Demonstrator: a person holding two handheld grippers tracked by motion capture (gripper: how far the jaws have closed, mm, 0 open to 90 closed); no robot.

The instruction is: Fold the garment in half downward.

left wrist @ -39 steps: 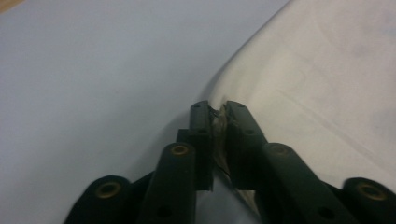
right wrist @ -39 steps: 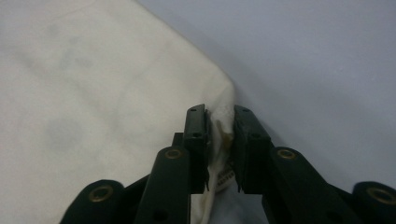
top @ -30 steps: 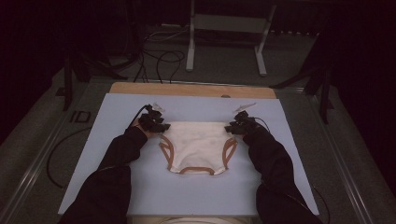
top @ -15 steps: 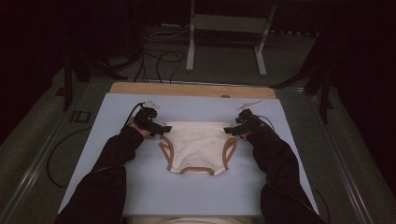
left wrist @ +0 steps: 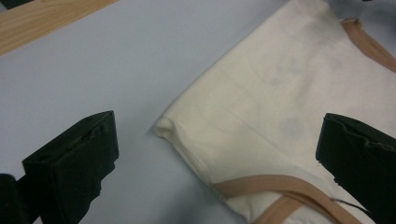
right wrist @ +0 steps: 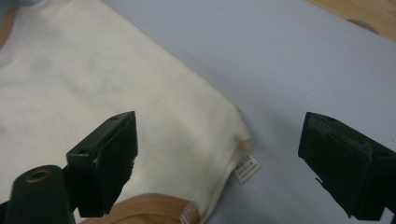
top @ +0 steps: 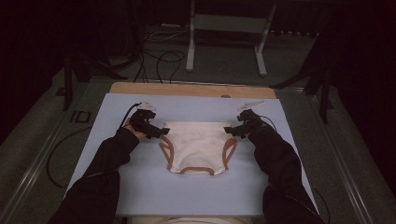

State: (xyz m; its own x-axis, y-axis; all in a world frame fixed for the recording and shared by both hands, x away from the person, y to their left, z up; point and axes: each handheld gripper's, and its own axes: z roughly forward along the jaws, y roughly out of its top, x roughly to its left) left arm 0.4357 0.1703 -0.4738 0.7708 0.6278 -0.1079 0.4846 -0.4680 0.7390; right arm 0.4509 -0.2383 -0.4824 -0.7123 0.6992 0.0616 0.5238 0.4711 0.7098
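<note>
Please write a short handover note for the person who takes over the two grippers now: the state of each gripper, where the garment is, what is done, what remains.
Left gripper: open, jaws on either side of the upper left corner of the cream underwear, not closed on it.
Right gripper: open, jaws on either side of the upper right corner, near the small white label; not closed either.
Garment: lies flat in the middle of the light blue mat, waistband away from the person, tan-trimmed leg openings toward the person.
Done: spread flat; both grippers lined up at the waistband corners.
Left: probably close both grippers on the corners, then fold or lift; no fold is made yet.
</note>
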